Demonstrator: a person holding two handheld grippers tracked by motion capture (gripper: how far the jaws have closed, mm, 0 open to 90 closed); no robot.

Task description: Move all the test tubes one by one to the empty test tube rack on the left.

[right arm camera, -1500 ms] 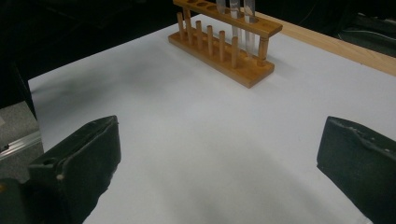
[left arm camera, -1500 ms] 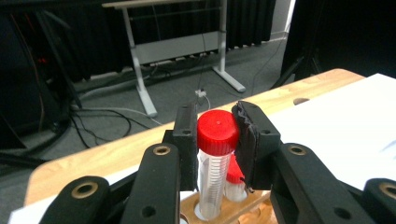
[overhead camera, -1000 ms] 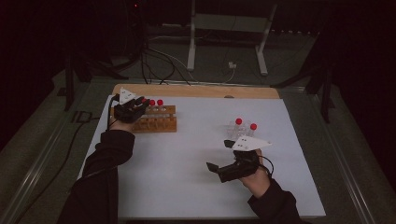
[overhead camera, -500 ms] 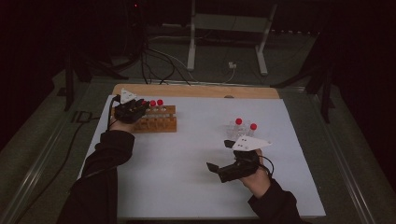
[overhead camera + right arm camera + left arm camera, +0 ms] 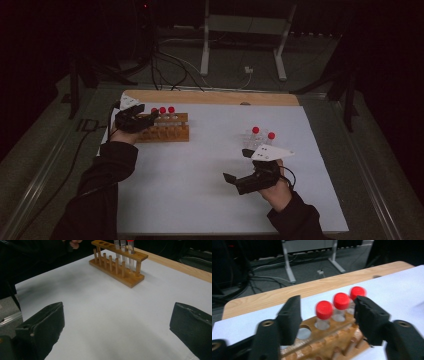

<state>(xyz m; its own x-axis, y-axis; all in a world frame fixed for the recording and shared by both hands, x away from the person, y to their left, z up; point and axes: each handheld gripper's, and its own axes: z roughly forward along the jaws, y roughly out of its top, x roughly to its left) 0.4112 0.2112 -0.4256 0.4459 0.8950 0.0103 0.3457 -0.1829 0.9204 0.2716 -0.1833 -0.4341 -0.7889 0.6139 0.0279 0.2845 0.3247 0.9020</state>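
Left gripper view is taken up by three red-capped tubes [image 5: 324,315] standing upright in a row in the wooden rack [image 5: 332,340], each set in a hole of the top bar. An empty hole is seen just beside the nearest tube. The left gripper [image 5: 327,315] is held at the rack with its jaws apart — they have just been opening, and no pad is pressed on a tube, although the caps are framed between the jaws. The picture is slightly blurred at the caps.

From the high view, the rack [image 5: 167,131] is seen on the far left part of the white table sheet [image 5: 200,190], with the three tubes [image 5: 163,113] at its left half and the left gripper [image 5: 142,119] right at them, held by a hand in a dark sleeve [image 5: 107,175]. Behind the sheet a strip of bare wooden table edge [image 5: 210,97] is shown.

Two more red-capped tubes [image 5: 262,137] are stood upright on the sheet at the right, well apart from the rack. Just in front of them the right gripper [image 5: 235,170] is held low over the sheet, pointing left — its jaws are spread wide and nothing is held between them. In the right gripper view the two pads are seen at the bottom corners with only bare sheet [image 5: 105,320] between them, and the rack [image 5: 117,263] is seen farther off with its tubes [image 5: 123,247] in the top bar.
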